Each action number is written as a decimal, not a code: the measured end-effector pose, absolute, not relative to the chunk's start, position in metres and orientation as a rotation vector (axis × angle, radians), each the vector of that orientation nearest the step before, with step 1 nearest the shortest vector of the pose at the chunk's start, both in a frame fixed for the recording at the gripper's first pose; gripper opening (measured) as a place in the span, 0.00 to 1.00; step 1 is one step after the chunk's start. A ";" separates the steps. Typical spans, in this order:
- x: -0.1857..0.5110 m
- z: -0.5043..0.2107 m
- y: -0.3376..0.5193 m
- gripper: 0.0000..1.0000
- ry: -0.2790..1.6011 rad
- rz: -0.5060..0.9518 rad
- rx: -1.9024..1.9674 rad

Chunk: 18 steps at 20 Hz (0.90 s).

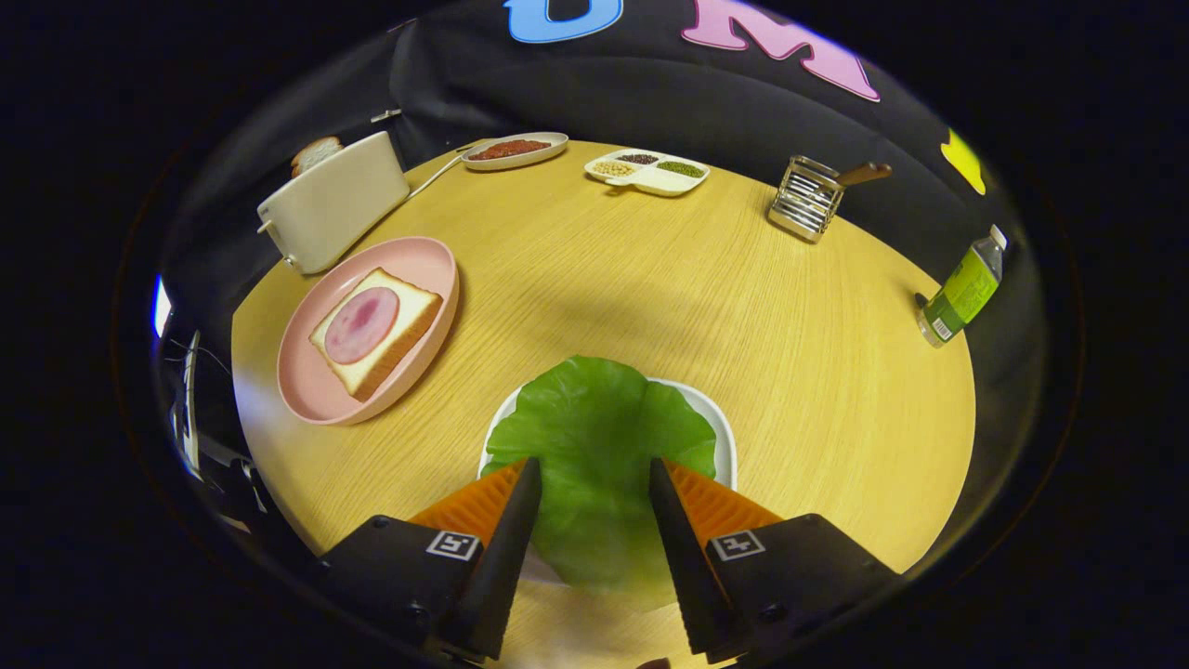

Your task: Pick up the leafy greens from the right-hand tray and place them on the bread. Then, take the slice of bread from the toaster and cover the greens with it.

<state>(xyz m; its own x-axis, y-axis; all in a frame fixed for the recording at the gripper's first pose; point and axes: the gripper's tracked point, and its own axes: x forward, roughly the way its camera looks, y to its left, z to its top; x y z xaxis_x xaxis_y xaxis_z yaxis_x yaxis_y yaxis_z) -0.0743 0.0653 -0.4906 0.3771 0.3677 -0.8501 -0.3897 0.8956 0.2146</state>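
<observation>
The round wooden table [650, 279] carries everything. A pink plate [423, 255] holds bread [409, 311] topped with a slice of ham, off to the left beyond the fingers, beside the toaster [330, 209]. The green leaf [594, 418] lies on its white tray [720, 427], directly between and just ahead of the gripper [594, 474], whose fingers stand spread, seemingly above it rather than touching.

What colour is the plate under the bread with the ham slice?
Pale pink. The plate shows in the gripper view, beside the toaster, beyond the open gripper.
</observation>
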 end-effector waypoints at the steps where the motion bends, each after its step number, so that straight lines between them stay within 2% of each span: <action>1: -0.068 -0.489 0.064 0.75 1.065 0.473 -0.026; 3: -0.070 -0.494 0.063 0.63 1.086 0.476 -0.029; 4: -0.072 -0.493 0.060 0.60 1.096 0.472 -0.026; 6: -0.071 -0.493 0.058 0.24 1.096 0.462 -0.023; 8: -0.071 -0.491 0.060 0.08 1.091 0.470 -0.030; 12: -0.069 -0.477 0.060 0.08 1.074 0.458 0.013; 18: -0.062 -0.417 0.071 0.08 0.986 0.464 0.054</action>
<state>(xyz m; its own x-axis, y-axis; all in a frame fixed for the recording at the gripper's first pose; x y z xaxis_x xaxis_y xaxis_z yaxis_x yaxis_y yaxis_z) -0.0624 0.0711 -0.4175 0.4627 0.4013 -0.7905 -0.3533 0.9013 0.2507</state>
